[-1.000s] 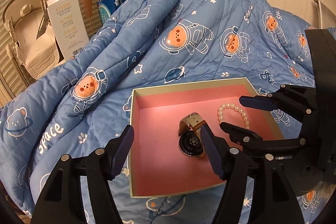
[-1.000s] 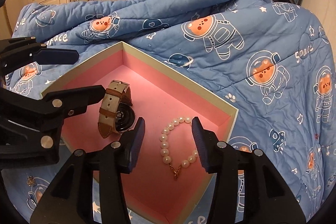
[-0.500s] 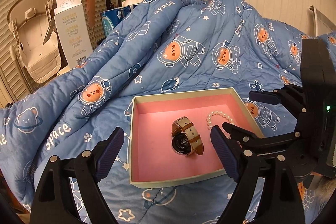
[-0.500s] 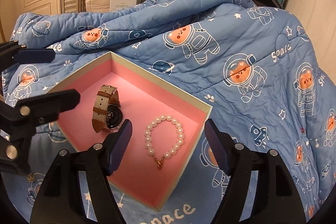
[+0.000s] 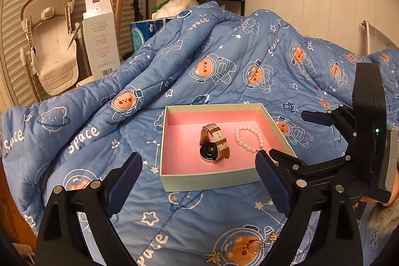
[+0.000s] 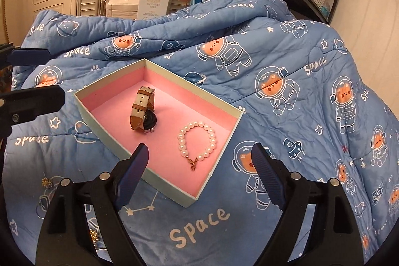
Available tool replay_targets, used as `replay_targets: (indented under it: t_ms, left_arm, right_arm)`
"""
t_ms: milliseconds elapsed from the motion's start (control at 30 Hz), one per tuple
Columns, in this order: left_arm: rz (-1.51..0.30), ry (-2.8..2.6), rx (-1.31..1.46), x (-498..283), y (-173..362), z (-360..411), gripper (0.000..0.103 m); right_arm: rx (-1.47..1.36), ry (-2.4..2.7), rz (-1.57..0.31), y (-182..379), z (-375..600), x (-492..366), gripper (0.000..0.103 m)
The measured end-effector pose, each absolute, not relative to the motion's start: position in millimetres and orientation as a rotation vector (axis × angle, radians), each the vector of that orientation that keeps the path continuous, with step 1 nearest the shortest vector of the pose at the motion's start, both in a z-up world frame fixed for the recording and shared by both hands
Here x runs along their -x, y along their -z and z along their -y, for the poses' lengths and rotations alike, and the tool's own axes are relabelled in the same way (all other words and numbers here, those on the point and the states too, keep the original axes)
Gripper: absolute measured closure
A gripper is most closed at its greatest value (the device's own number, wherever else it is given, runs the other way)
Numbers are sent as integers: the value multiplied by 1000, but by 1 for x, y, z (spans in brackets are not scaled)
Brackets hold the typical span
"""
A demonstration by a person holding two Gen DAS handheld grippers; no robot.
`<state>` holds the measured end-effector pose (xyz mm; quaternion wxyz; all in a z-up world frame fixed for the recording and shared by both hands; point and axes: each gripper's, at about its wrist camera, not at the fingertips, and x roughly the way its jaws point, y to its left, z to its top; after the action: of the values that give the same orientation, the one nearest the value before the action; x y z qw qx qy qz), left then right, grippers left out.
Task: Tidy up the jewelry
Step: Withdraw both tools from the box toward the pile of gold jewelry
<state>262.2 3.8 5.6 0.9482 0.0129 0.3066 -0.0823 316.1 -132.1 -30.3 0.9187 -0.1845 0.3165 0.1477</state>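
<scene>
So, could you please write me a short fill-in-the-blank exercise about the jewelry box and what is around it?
1. The box is lined in ____.
2. Inside it, a watch lies beside a ____ bracelet.
3. The box rests on a blue quilt printed with the word ____.
4. The left gripper and right gripper both hold ____.

Missing words: pink; pearl; space; nothing

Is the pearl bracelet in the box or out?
In. The bracelet lies flat on the box's pink floor beside the watch, untouched.
</scene>
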Motion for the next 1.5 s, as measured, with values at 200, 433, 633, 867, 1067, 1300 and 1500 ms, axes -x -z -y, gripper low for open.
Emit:
replay_targets:
  t_ms: [200,433,633,867,1067,1300,1500]
  left_arm:
    - [-612,162,-14,-251,-11,-8,13]
    - [-618,164,-15,-220,-3,-15,13]
    - [-672,170,-1,-191,26,-23,13]
    - [-728,196,56,-162,55,-28,29]
    - [-758,221,65,-149,68,-24,41]
    - [-782,233,57,-151,78,-15,55]
    - [-774,227,59,-160,76,-17,60]
  right_arm:
    - [342,-275,-648,21,147,-311,19]
    - [285,-289,-636,9,172,-274,19]
    - [226,-345,-687,24,184,-237,19]
    - [242,-433,-742,52,181,-191,25]
    - [146,-451,-836,72,184,-183,44]
    - [58,-442,-920,83,183,-188,67]
    - [-8,-430,-979,88,181,-197,79]
